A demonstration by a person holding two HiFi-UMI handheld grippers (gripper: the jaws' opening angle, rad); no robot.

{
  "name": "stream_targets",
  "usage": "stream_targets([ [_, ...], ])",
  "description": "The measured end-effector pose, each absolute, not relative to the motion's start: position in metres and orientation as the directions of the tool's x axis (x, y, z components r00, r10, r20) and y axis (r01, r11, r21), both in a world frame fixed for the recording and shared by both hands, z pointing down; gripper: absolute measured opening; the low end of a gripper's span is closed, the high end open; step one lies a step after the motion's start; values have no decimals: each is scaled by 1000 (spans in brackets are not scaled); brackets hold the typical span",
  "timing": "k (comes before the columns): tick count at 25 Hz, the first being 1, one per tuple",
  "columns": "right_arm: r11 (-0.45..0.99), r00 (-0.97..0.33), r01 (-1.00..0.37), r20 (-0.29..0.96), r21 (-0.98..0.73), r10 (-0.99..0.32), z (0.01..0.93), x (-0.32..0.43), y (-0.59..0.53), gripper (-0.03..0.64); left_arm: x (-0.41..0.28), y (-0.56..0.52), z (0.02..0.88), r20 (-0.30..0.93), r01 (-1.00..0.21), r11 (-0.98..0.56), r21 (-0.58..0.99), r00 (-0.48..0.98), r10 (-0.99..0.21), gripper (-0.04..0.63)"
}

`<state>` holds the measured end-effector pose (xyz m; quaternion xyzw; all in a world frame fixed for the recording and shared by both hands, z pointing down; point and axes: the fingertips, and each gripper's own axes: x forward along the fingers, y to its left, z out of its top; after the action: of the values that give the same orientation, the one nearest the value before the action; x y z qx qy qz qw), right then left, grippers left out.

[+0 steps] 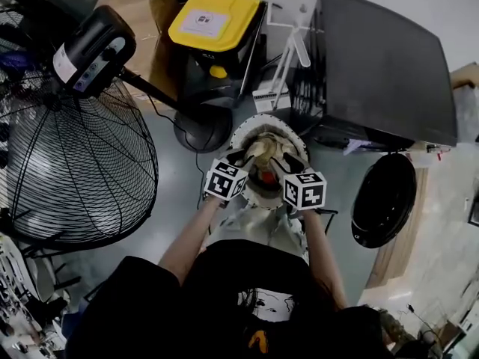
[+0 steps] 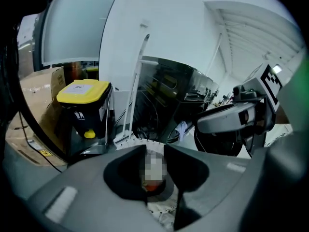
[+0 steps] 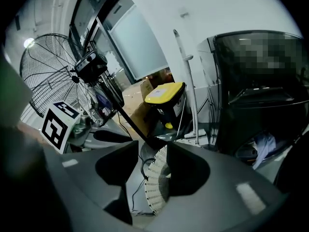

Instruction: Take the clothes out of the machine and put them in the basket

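**A:** Where is the washing right now?

**B:** In the centre of the head view. A beige bundle of clothes lies in the round white basket, with a red piece at its near edge. The dark machine fills the upper right, and its round door hangs open at right centre.

**A:** And the grippers?

**B:** Both hang over the basket. The left gripper has its fingers spread with nothing pinched, and the gap looks down into the basket. The right gripper is spread too, with only the basket's ribbed rim showing through.

**A:** How will the cloth handle?

**B:** Soft, limp and light, I'd judge. I can't tell whether it's damp, which would make it heavier. It will drape and trail, and could catch on the rim. Best to pinch a thick bunched fold near the middle of the bundle, since a single thin edge may slip out.
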<state>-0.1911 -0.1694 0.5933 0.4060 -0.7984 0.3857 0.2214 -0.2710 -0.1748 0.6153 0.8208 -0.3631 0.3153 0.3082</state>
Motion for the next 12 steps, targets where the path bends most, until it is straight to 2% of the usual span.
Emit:
stream_targets([
  [12, 267, -514, -854, 644, -446, -567, 582, -160, -150, 198, -252, -162, 602, 713, -723, -635, 271, 594, -372, 103],
])
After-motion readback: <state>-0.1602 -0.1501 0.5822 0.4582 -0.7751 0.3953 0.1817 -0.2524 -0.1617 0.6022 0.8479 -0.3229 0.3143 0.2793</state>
